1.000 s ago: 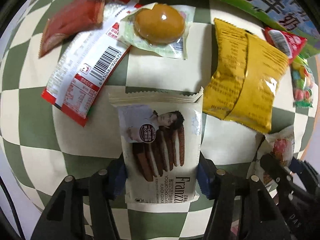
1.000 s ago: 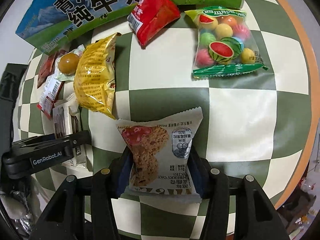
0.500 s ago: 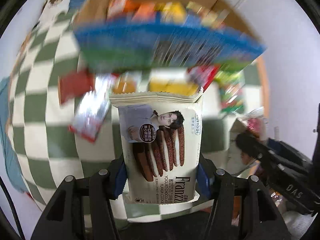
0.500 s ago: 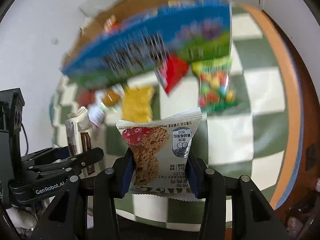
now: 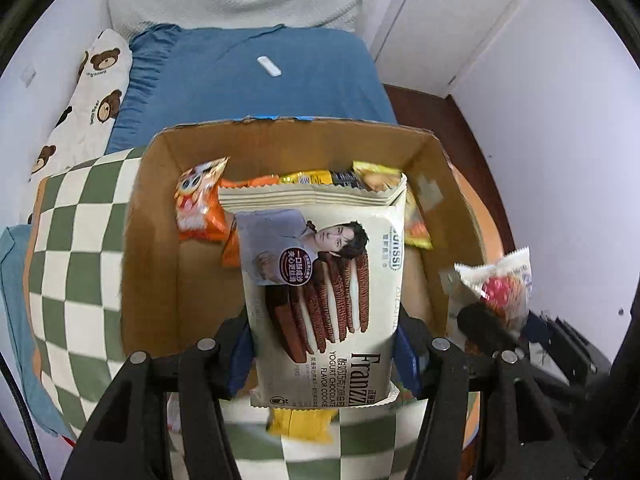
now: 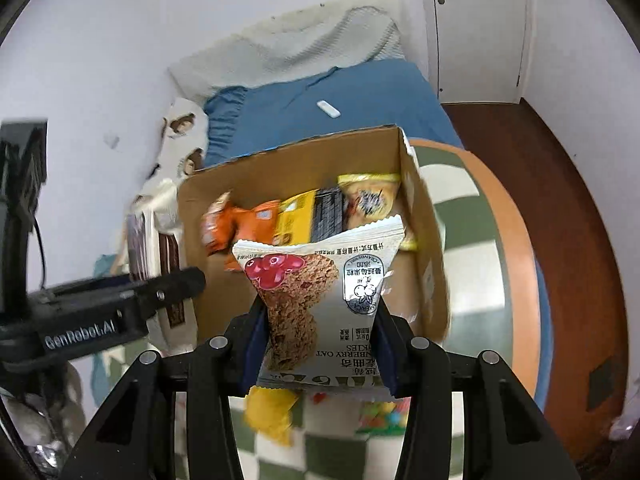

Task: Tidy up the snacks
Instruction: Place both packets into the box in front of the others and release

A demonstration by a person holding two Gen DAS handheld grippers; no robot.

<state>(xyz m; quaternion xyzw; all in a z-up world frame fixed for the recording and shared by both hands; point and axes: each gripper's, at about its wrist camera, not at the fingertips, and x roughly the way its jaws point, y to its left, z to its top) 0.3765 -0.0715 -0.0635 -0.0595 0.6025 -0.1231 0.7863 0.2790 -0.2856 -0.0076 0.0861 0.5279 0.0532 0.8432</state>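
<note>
A: Item one, the open cardboard box (image 5: 152, 248). Contents?

B: Along its far wall: an orange snack bag (image 5: 198, 204) with a cartoon face at the left corner, a yellow-and-black packet (image 5: 316, 178) in the middle, and a yellow biscuit packet (image 5: 376, 174) at the right corner. The near part of the box floor shows bare cardboard. The same row appears in the right wrist view: orange bag (image 6: 236, 224), yellow-and-black packet (image 6: 316, 218), yellow packet (image 6: 370, 198).

A: Item two, held goods?

B: The left gripper (image 5: 322, 354) pinches the lower end of a Franzzi yogurt chocolate cookie pack (image 5: 320, 288), held upright in the air at the box's near wall, its top edge in front of the box opening. The right gripper (image 6: 320, 342) pinches a cranberry oat cookie pack (image 6: 316, 296) by its lower half, likewise in front of the box (image 6: 420, 216), near its right wall.

A: Surroundings of the box?

B: It stands on a green-and-white checked tablecloth (image 5: 72, 264). A yellow snack bag (image 6: 270, 412) lies on the cloth nearer than the box. Beyond the box, a blue bedsheet (image 5: 256, 84) and a bear-print pillow (image 5: 92, 92).
</note>
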